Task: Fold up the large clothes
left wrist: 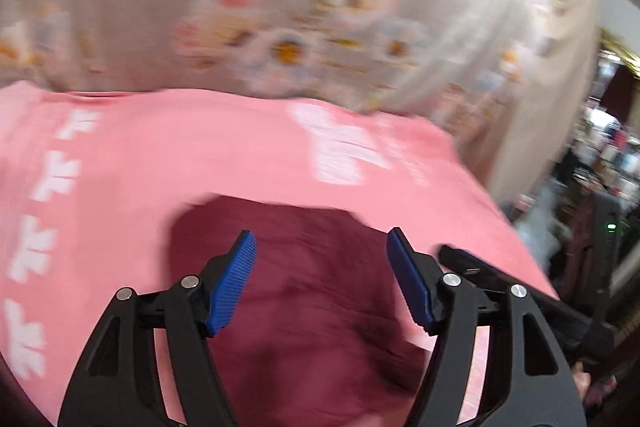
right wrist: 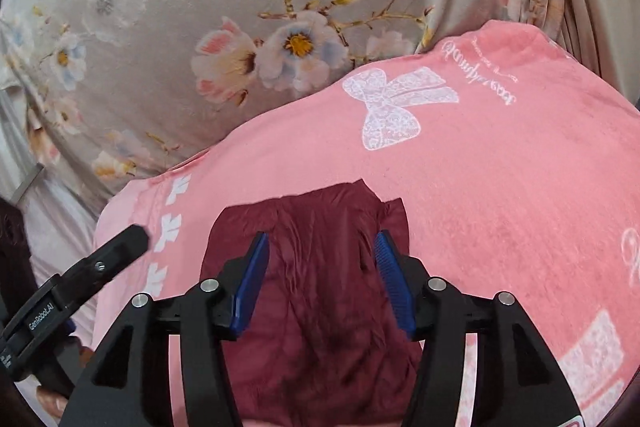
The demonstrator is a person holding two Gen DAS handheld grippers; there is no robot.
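Hovering over the maroon garment, both hand-held grippers stand with jaws apart and nothing between the pads.

Left hand-held gripper: blue pads spread wide, maroon cloth showing in the gap below them, no contact visible. View is motion-blurred, so fine detail is lost.

Right hand-held gripper: pads parted as well — the garment lies under them, not pinched.

Garment sits lower centre of both frames, a rumpled, creased dark-red piece lying flat on a pink blanket. Top edge of it reaches about mid-frame in the right wrist view, with a small corner poking up right of centre.

Pink blanket carries a white lace bow print in the upper right of the right view, plus a column of small white bows down its left side. Beyond it — upper half of the frame — a grey floral sheet.

Left gripper's black finger also shows at the lower left edge of the right view, over the blanket's edge and beside the garment.
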